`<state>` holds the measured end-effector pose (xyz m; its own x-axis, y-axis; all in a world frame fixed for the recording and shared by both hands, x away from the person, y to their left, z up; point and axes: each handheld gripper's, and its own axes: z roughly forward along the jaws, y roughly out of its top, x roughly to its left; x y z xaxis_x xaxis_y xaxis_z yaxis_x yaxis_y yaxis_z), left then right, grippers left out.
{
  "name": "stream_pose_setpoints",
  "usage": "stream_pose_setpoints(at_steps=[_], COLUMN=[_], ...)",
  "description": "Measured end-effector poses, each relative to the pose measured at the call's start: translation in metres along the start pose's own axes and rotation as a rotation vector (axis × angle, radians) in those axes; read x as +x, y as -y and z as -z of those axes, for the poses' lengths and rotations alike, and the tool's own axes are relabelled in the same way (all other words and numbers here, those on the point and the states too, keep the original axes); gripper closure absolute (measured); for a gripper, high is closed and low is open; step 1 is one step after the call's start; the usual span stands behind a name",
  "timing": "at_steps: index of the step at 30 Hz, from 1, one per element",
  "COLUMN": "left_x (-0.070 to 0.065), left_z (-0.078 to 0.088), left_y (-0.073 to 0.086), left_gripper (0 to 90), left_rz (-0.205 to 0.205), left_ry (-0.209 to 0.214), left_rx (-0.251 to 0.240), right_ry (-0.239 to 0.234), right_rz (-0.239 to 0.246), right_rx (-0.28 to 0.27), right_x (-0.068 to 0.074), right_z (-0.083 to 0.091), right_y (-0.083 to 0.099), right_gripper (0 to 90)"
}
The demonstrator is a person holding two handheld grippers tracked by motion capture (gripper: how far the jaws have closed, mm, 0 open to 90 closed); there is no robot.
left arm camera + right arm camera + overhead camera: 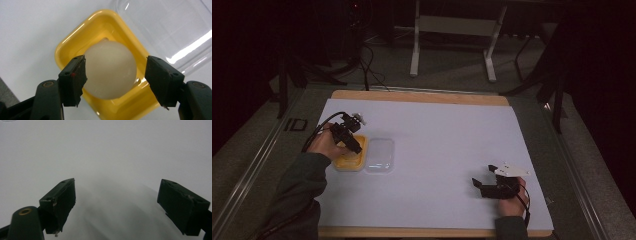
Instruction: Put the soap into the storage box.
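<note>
Left gripper [116, 72] straddles the white ball [110, 70] at centre frame, one pad touching, the other just apart: not yet clamped. It sits in the yellow tray [75, 40], beside a clear lid [170, 27]. Smooth, round, probably light and slippery; grip across its widest middle. Right gripper [116, 202] gapes, empty.

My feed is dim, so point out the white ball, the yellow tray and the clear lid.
white ball [110, 70], left gripper view, middle of its surface.
yellow tray [68, 45], left gripper view, its upper left rim.
clear lid [379, 155], high view, middle of its top.
</note>
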<state>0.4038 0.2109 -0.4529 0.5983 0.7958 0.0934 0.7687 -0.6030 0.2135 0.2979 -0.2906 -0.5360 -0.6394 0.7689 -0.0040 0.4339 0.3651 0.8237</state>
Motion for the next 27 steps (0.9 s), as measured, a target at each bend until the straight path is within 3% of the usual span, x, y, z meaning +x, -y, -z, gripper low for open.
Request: stream_pose_setpoints(at_steps=[6,18,21,27], left_x=[0.000,-0.014,-0.024,-0.040], left_z=[0.004,0.025,0.027,0.019], left_y=[0.001,0.003,0.006,0.014], left_gripper=[31.3,31.4,31.6,31.7], left_rz=[0.009,-0.028,-0.039,-0.056], left_ry=[-0.010,-0.006,0.002,0.021], left_rx=[-0.022,-0.109,-0.155,-0.197], right_ry=[-0.001,0.000,0.000,0.000], right_rz=[0.000,0.001,0.001,-0.003], right_rx=[-0.001,0.001,0.003,0.010], right_x=[0.000,0.000,0.000,0.000], right_z=[0.000,0.000,0.000,-0.001], right_y=[0.000,0.000,0.000,0.000], right_gripper=[14.9,15.0,15.0,15.0])
